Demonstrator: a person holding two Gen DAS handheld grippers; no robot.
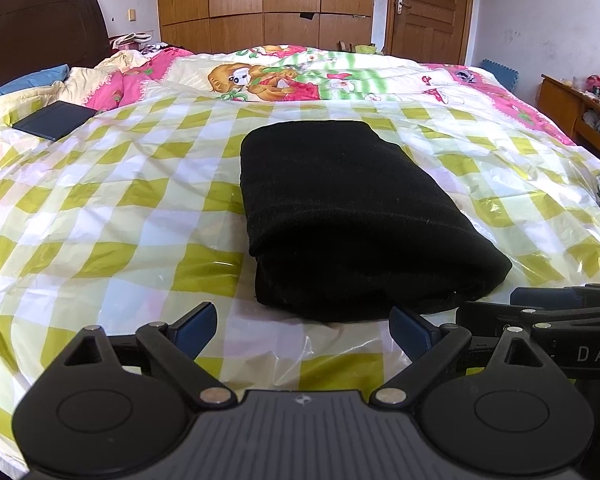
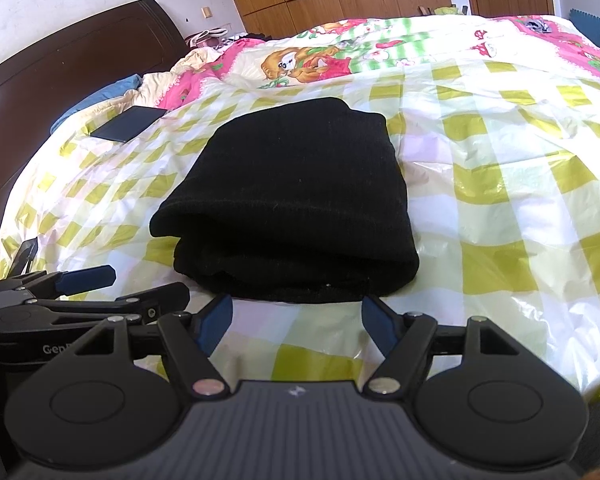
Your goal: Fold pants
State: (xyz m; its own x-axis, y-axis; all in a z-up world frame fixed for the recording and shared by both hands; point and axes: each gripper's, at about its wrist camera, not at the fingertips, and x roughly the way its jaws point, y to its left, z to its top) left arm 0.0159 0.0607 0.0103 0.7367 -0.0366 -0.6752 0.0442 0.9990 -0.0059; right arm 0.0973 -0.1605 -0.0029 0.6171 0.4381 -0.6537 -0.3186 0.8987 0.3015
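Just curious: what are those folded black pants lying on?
The folded black pants lie on a yellow-checked plastic sheet spread over a cartoon quilt. What's directly beneath them is covered.

Both the left gripper (image 1: 302, 326) and right gripper (image 2: 296, 322) are showing black linkage arms with silver pivot pins, round black hubs, a ribbed grey body bearing a small white emblem, and dark blue pads (image 1: 196, 330).

"DAS" on right gripper (image 1: 580, 354); "Gen" on left gripper (image 2: 52, 348).
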